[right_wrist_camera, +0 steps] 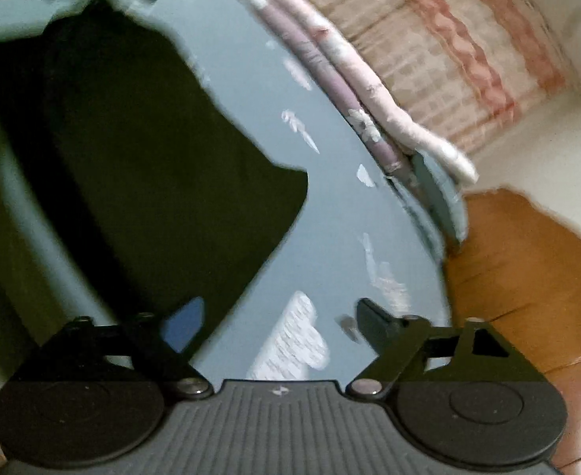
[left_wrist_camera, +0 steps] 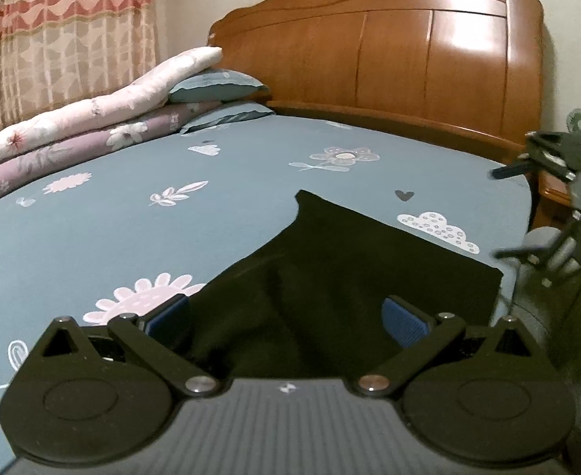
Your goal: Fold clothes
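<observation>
1. Left wrist view: a black garment (left_wrist_camera: 330, 277) lies spread on the bed (left_wrist_camera: 132, 237), running from the lower centre of the frame up toward centre right, with a narrow part ending near a printed heart.
2. Left wrist view: the left tongs (left_wrist_camera: 286, 316) stand wide apart just over the garment's near edge. The blue pads (left_wrist_camera: 403, 322) flank the cloth but pinch nothing that shows.
3. Left wrist view: at the right edge of the frame the right tongs (left_wrist_camera: 504, 213) show blurred, likewise spread and bare, above the bed's side.
4. Right wrist view: heavily blurred. The garment (right_wrist_camera: 152, 166) fills the left half of the frame and the bedsheet (right_wrist_camera: 330, 277) the lower centre. The right tongs (right_wrist_camera: 278, 324) gape wide over bare sheet, the left pad at the cloth's border, holding nothing.
5. Judgement: this fits either reaching for an edge to make a fold or letting go after one, since the cloth's layers cannot be read in black. Any next fold would call for both tongs to pinch matching edges and carry them over evenly.
</observation>
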Motion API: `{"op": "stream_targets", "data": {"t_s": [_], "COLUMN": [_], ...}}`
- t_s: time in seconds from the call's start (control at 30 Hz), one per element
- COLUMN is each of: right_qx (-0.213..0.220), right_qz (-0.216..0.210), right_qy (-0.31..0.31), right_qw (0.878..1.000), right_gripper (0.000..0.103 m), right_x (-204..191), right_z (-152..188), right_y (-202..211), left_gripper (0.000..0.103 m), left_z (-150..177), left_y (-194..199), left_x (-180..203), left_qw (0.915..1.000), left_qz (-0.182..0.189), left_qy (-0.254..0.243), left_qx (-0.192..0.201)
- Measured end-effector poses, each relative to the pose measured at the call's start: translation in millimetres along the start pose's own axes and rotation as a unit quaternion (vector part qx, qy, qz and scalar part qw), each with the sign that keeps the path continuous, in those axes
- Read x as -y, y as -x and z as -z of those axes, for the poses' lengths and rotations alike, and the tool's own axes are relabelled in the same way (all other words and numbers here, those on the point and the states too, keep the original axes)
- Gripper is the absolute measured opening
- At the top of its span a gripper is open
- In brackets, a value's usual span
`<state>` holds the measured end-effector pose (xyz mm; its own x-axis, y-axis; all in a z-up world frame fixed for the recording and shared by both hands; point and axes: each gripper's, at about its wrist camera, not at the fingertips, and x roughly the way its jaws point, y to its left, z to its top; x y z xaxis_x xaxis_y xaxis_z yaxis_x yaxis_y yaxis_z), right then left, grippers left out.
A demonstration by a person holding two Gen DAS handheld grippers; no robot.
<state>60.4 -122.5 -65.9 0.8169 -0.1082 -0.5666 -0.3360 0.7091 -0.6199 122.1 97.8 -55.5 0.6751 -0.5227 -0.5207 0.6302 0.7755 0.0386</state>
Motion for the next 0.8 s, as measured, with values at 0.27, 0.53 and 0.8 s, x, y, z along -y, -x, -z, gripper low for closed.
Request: {"op": "stream_targets", "data": {"t_s": [0.27,0.53,0.8], "right_qx": [-0.04,0.012,-0.039], "right_qz": [-0.143,-0.187,-0.227], "right_qy": [-0.213,-0.283,-0.356], "right_qw": [0.966,0.941,0.906], "right_gripper": [0.076,0.076,0.083], "right_x": [20,53,48], "right_z": [24,12,41], "right_y": [-32,-19,-52], "left_gripper": [0.102,0.102,0.102], "left_z": [2,1,6], "left_y": [-8,-9,-18], "left_x": [3,7,11], "left_qw": [0.9999,0.9998,0.9991], "left_qz": [0.006,0.006,0.012], "left_qy": [-0.008,-0.013,-0.006], "left_qx": [-0.014,-0.015,-0.041]}}
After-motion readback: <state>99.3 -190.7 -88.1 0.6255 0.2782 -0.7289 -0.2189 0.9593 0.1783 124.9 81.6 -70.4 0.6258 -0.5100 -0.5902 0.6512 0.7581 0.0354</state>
